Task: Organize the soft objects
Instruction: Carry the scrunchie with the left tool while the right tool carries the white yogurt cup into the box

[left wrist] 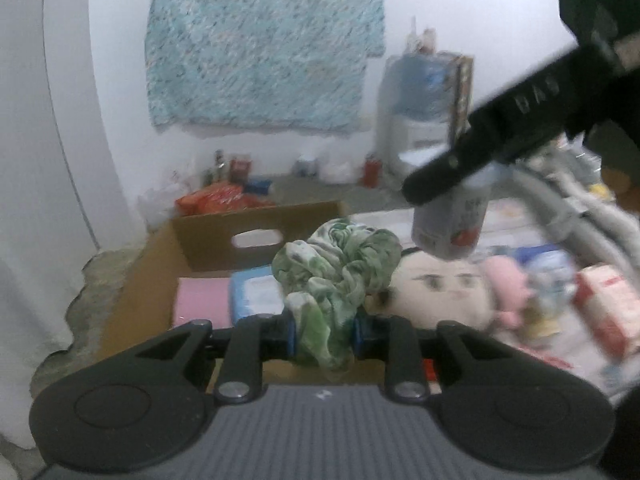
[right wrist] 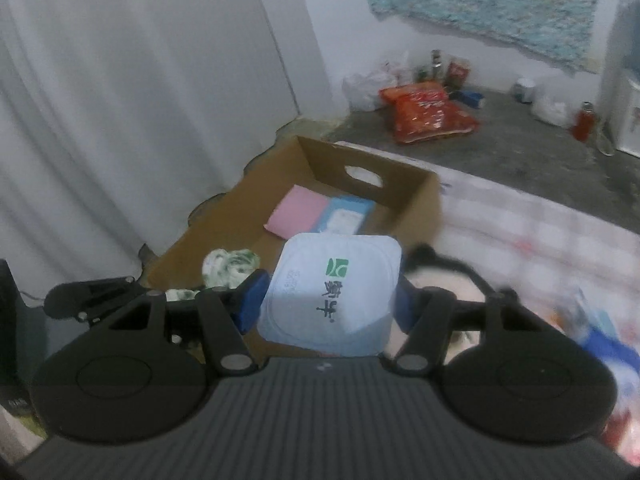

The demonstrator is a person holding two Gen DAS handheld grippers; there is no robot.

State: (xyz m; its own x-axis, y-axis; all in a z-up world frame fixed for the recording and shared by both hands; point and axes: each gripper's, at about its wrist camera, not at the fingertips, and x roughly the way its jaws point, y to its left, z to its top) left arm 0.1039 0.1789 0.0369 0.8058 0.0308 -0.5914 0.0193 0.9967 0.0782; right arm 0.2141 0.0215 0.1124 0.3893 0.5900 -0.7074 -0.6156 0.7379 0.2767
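Observation:
My left gripper (left wrist: 325,336) is shut on a crumpled green-and-white cloth scrunchie (left wrist: 340,272), held up in front of an open cardboard box (left wrist: 256,220). My right gripper (right wrist: 326,300) is shut on a white yogurt cup (right wrist: 332,292) with a printed foil lid, its blue pads pressing on both sides. In the left wrist view that cup (left wrist: 450,228) hangs under the right gripper (left wrist: 444,200) at the upper right. The right wrist view shows the scrunchie (right wrist: 230,266) and the left gripper (right wrist: 188,294) low on the left, over the box (right wrist: 372,184).
Inside the box lie a pink flat item (right wrist: 298,212) and a blue-and-white pack (right wrist: 348,216). A plush doll with a face (left wrist: 436,292), a pink plush (left wrist: 506,292) and packets lie on a checked mat to the right. Snack bags (right wrist: 430,114) and bottles stand by the far wall.

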